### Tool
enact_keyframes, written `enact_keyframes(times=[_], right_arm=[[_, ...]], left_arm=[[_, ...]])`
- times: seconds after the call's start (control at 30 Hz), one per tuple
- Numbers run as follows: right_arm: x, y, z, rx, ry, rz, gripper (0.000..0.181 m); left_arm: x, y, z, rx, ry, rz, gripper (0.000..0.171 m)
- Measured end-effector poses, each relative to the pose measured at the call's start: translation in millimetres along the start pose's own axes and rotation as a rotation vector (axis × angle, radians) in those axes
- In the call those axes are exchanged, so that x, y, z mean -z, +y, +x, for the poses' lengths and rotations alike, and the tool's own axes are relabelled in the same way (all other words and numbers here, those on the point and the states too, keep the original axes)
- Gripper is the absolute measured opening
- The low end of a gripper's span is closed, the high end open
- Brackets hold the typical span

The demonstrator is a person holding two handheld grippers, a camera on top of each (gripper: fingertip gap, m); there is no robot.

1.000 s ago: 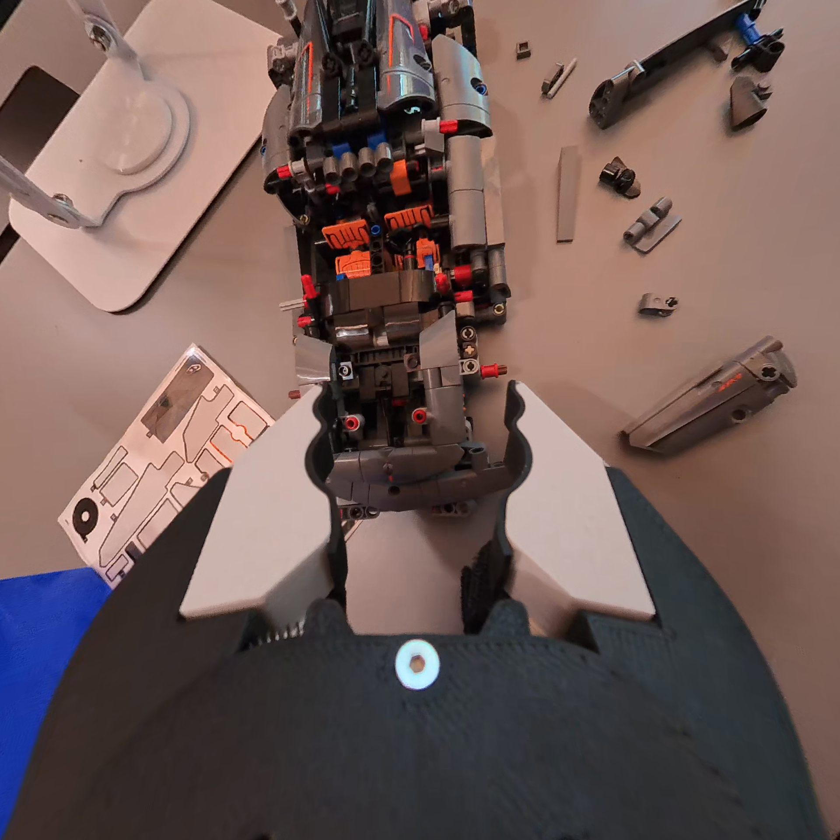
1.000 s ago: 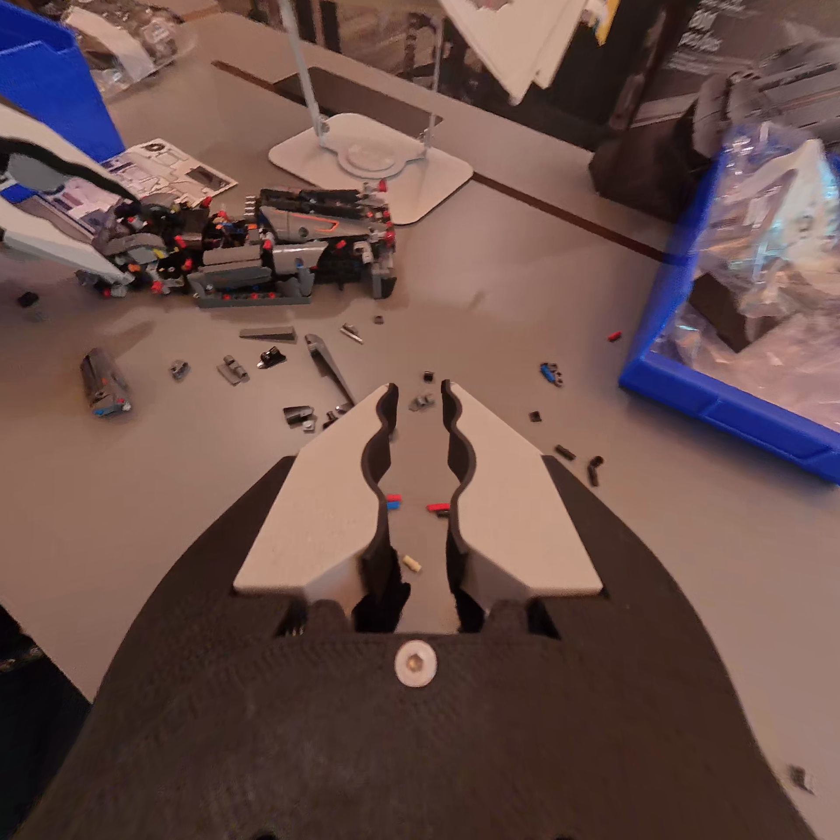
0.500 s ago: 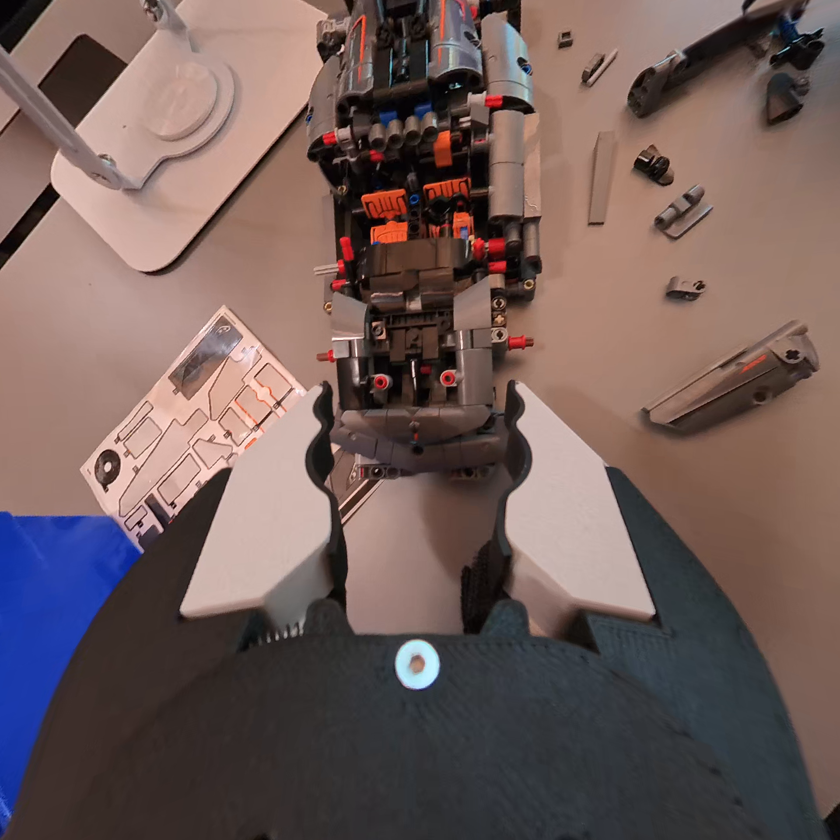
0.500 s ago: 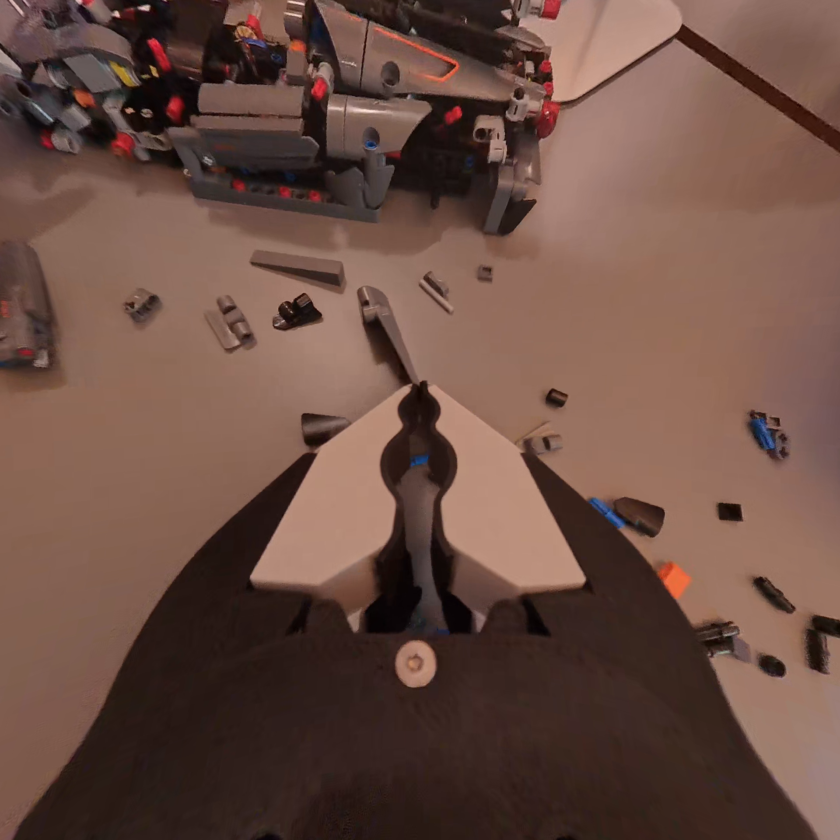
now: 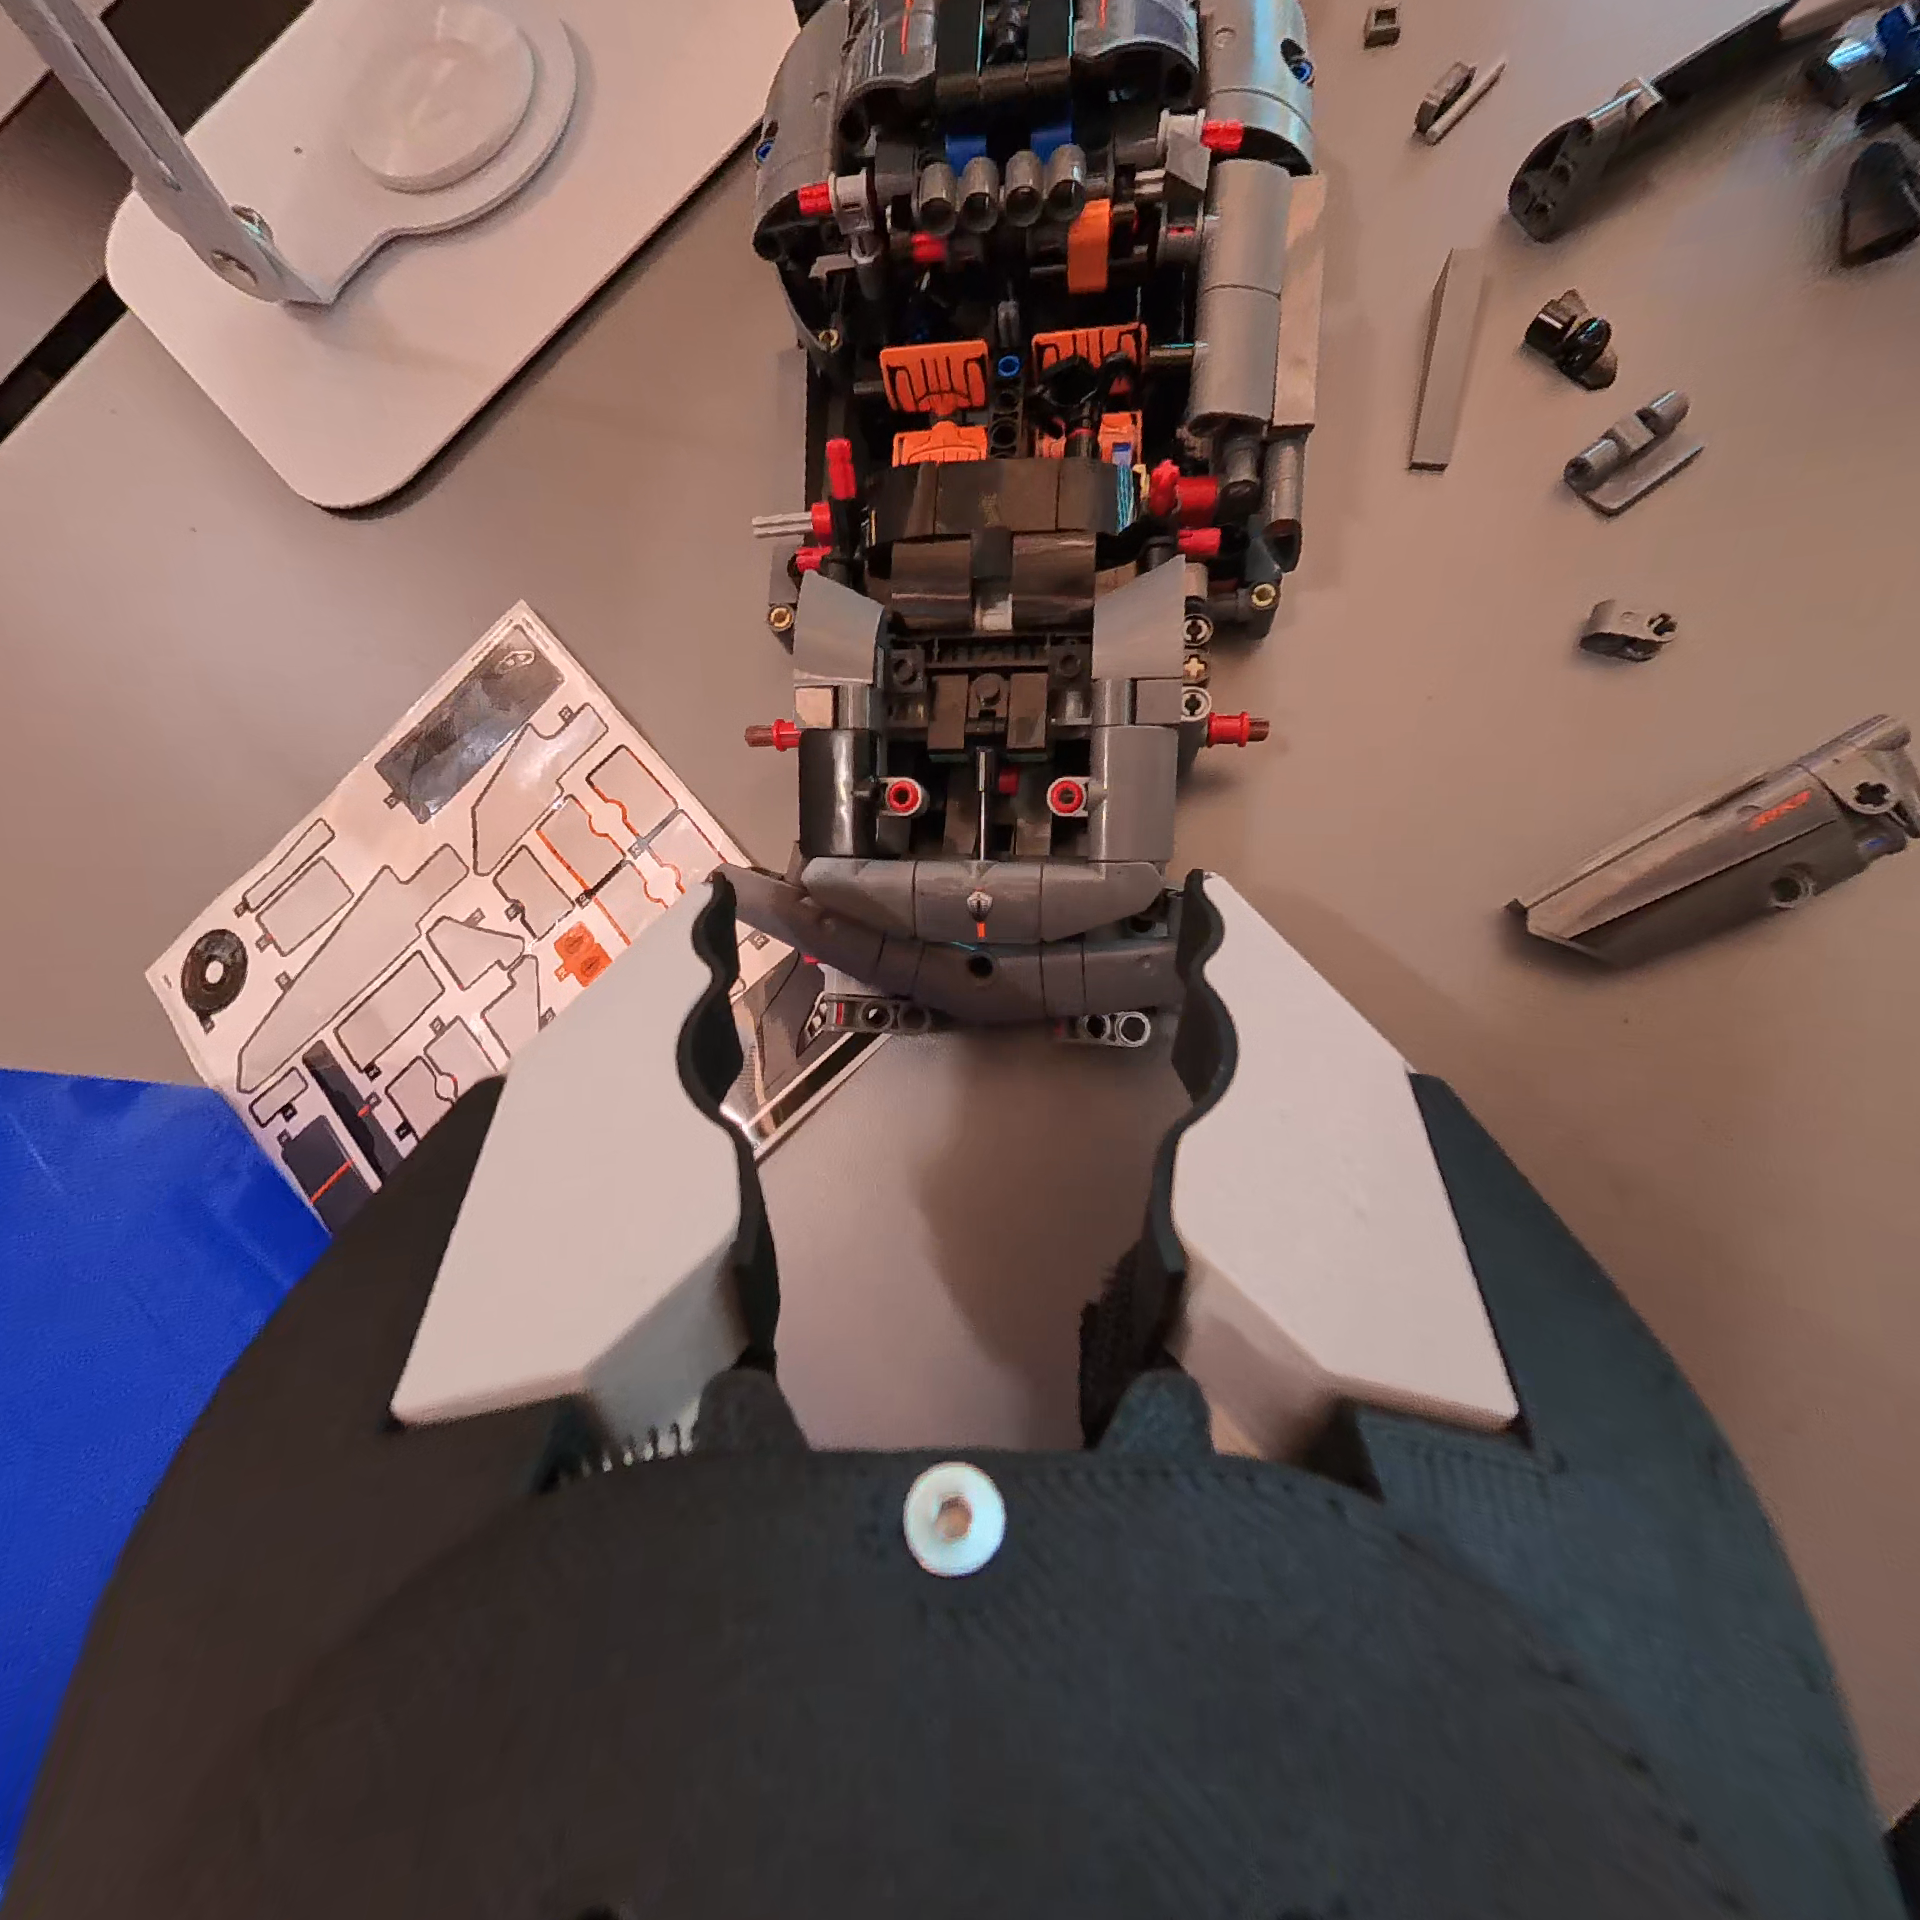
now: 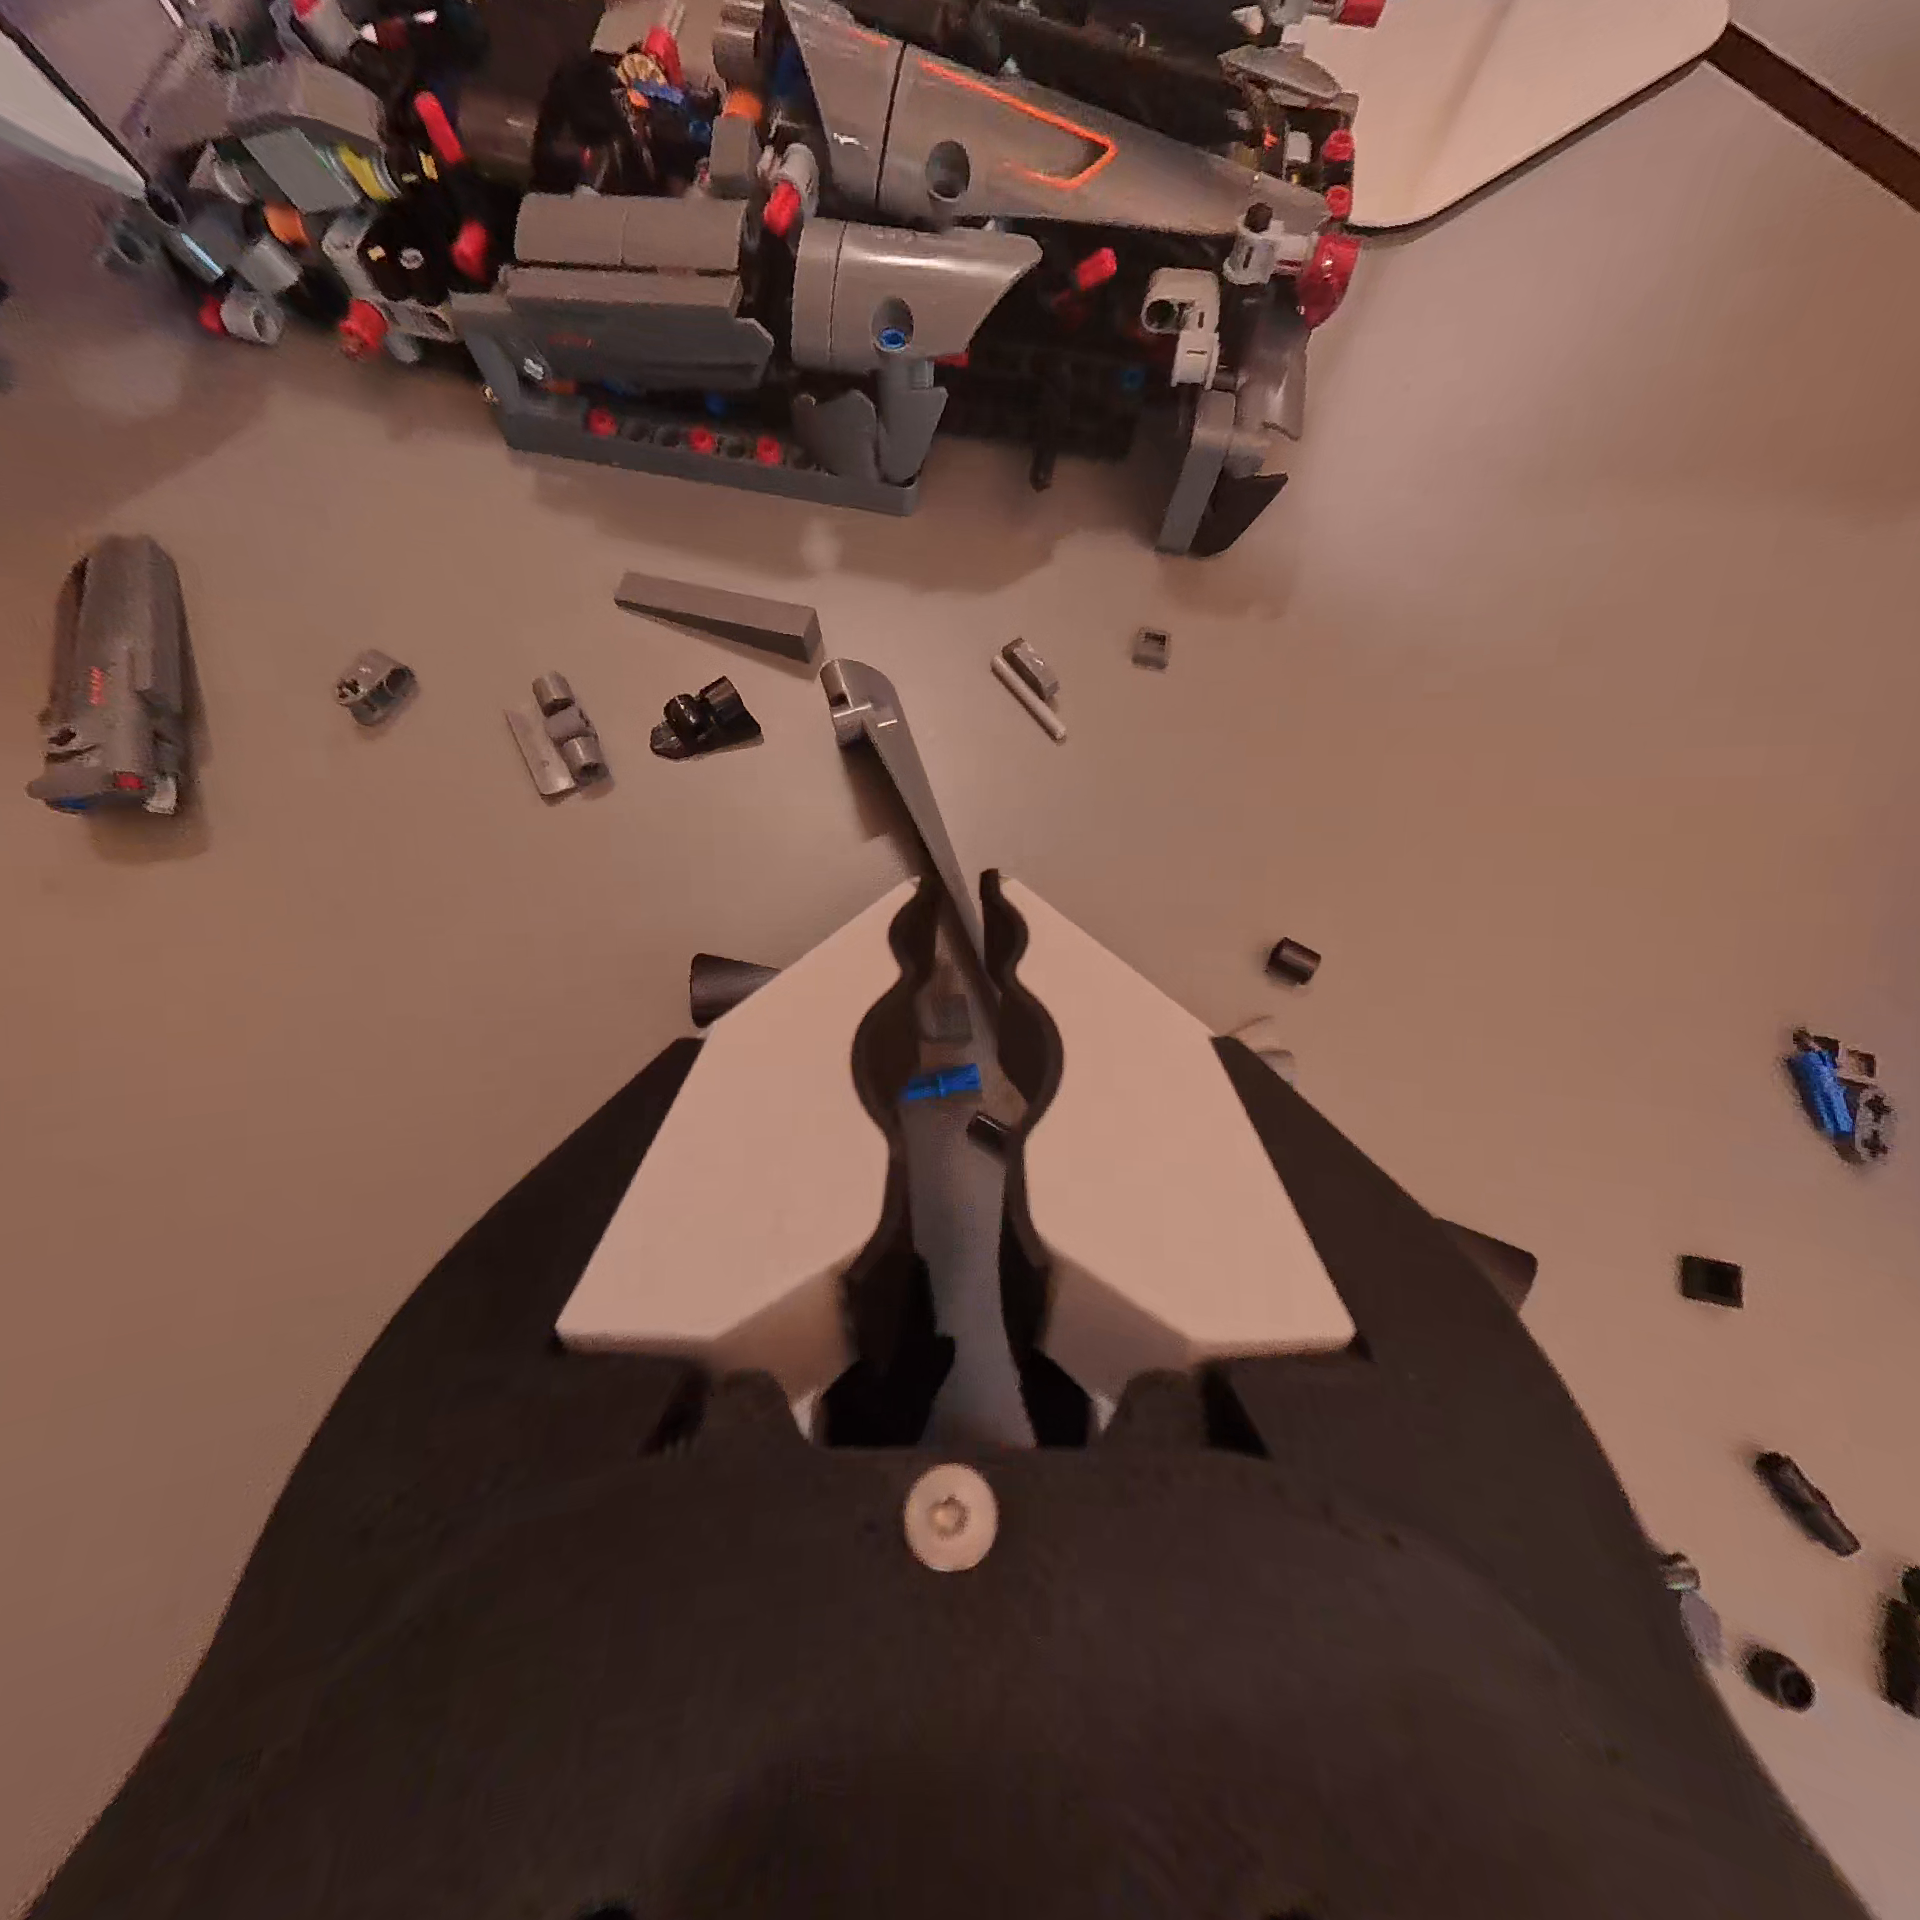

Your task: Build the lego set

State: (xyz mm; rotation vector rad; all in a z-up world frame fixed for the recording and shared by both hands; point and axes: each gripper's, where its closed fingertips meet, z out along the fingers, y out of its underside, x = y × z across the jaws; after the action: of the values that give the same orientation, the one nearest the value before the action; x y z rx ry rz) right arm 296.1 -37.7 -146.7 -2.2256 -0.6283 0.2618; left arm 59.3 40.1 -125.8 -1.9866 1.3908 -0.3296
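The partly built grey, black and orange lego car [image 5: 997, 436] lies lengthwise on the table, and it shows side-on in the right wrist view [image 6: 831, 270]. My left gripper [image 5: 956, 925] has its jaws spread wide, one on each side of the car's grey front end, and holds it. My right gripper [image 6: 958, 891] is shut on a long thin grey lego piece [image 6: 883, 748] with a blue pin on it. The piece sticks out forward past the fingertips toward the car. I cannot tell whether the piece is off the table.
A sticker sheet [image 5: 436, 894] lies left of the car and a blue bin [image 5: 125, 1299] sits at the near left. A white stand base [image 5: 395, 208] is at the far left. A grey sub-assembly [image 6: 114, 675] and several small loose pieces [image 6: 561, 732] lie beside the car. Tip to tip, the grippers are about 25 centimetres apart.
My right gripper moved from open over small pins toward the car and shut on the long grey piece. The left view shifted, and the car now lies straight between its jaws.
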Motion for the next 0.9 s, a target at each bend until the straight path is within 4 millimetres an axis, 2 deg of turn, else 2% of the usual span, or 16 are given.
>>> enact_keyframes(times=[0.03,0.13,0.2,0.3,0.4,0.47,0.57,0.7,0.77,0.9], right_arm=[[-1.2,0.3,-1.0,0.007,-0.004,-0.006,0.0],[-0.4,0.1,0.4,0.002,-0.003,0.006,0.0],[2.4,0.3,1.6,-0.009,-0.003,0.022,0.0],[8.8,-0.2,1.8,-0.02,-0.005,0.039,0.0],[12.8,-7.3,-5.4,-0.035,-0.041,0.086,0.0],[13.6,-8.4,-5.1,-0.019,-0.018,0.093,0.0],[10.7,-4.5,-5.1,-0.014,-0.02,0.081,0.0],[7.6,-5.0,-8.2,-0.015,-0.042,0.086,0.005],[7.0,-6.7,-12.8,-0.007,-0.057,0.089,0.012],[8.5,-6.9,-14.5,0.001,-0.053,0.097,0.013]], left_arm=[[0.9,0.2,1.1,-0.009,-0.002,-0.001,0.083],[2.1,4.9,3.9,-0.019,0.01,-0.016,0.096],[2.5,1.2,8.1,-0.006,0.049,0.009,0.103],[-3.6,-4.2,5.8,-0.038,0.042,0.008,0.113],[-9.9,-0.9,3.5,-0.039,0.028,-0.024,0.125],[-6.4,2.2,5.7,-0.006,0.033,-0.01,0.125],[-3.3,17.9,6.3,0.033,0.03,-0.034,0.122],[-10.1,37.7,7.2,0.029,0.017,-0.098,0.118],[-13.6,37.2,10.2,0.033,0.035,-0.086,0.115],[-17.6,33.9,10.6,0.039,0.046,-0.066,0.114]])
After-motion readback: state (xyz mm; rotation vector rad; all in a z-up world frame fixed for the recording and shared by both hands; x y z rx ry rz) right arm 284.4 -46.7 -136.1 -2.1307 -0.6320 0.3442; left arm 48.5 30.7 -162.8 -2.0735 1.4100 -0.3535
